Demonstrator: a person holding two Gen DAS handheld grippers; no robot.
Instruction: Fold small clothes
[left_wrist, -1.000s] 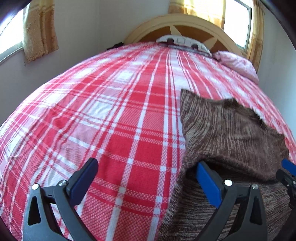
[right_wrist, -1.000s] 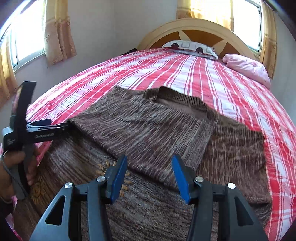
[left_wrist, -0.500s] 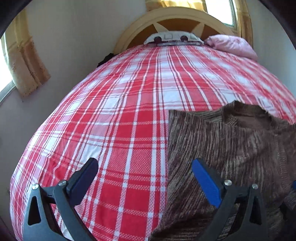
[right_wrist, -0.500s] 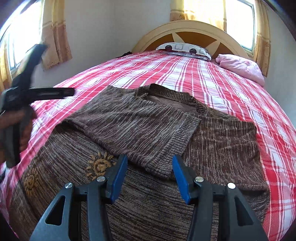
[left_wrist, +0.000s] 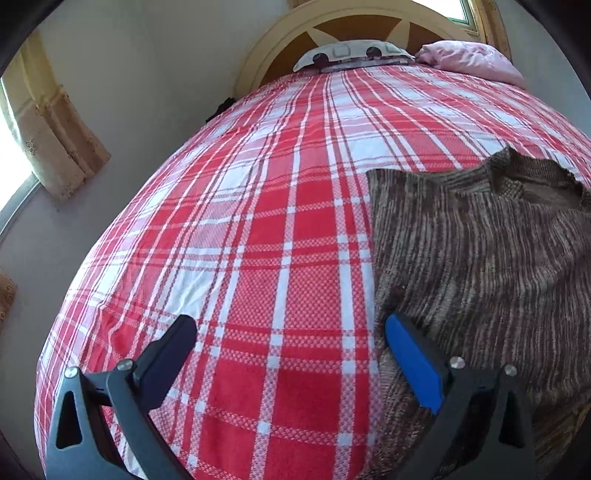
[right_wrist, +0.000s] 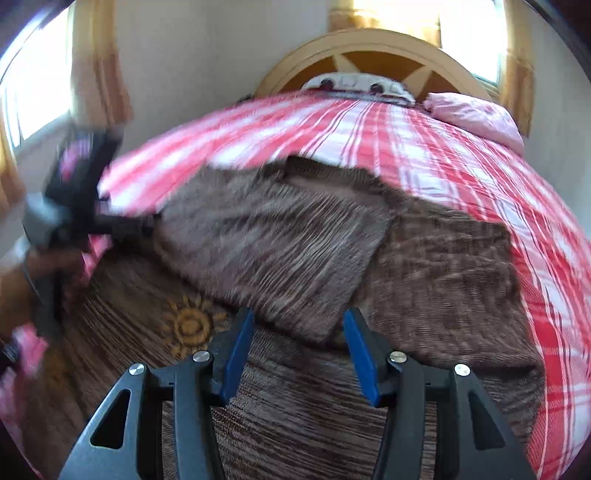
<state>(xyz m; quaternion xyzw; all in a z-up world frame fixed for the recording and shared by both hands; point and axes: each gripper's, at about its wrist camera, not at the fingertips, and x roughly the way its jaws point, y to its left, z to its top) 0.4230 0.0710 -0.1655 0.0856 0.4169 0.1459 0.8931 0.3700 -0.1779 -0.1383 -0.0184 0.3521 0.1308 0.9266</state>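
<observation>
A brown knit sweater (right_wrist: 280, 240) lies on the red plaid bed (right_wrist: 461, 155), its left side folded over the front; a sun motif (right_wrist: 190, 326) shows near the hem. My right gripper (right_wrist: 299, 317) hovers open just above the folded flap's lower corner, with nothing between its fingers. My left gripper (left_wrist: 288, 328) stands wide open over the bedspread (left_wrist: 258, 240), its right finger (left_wrist: 410, 350) next to the sweater's (left_wrist: 480, 258) left edge, holding nothing. In the right wrist view the left gripper (right_wrist: 74, 206) appears blurred at the left, held by a hand.
A wooden headboard (right_wrist: 369, 51) with a patterned pillow (left_wrist: 351, 53) and a pink pillow (right_wrist: 476, 114) stands at the far end. Curtained windows (left_wrist: 48, 140) flank the bed. The bed's left edge drops off close to the left gripper.
The left gripper has drawn away from the sweater's folded left edge and rolled. The right gripper has shifted a little over the sweater; its jaws stay the same width.
</observation>
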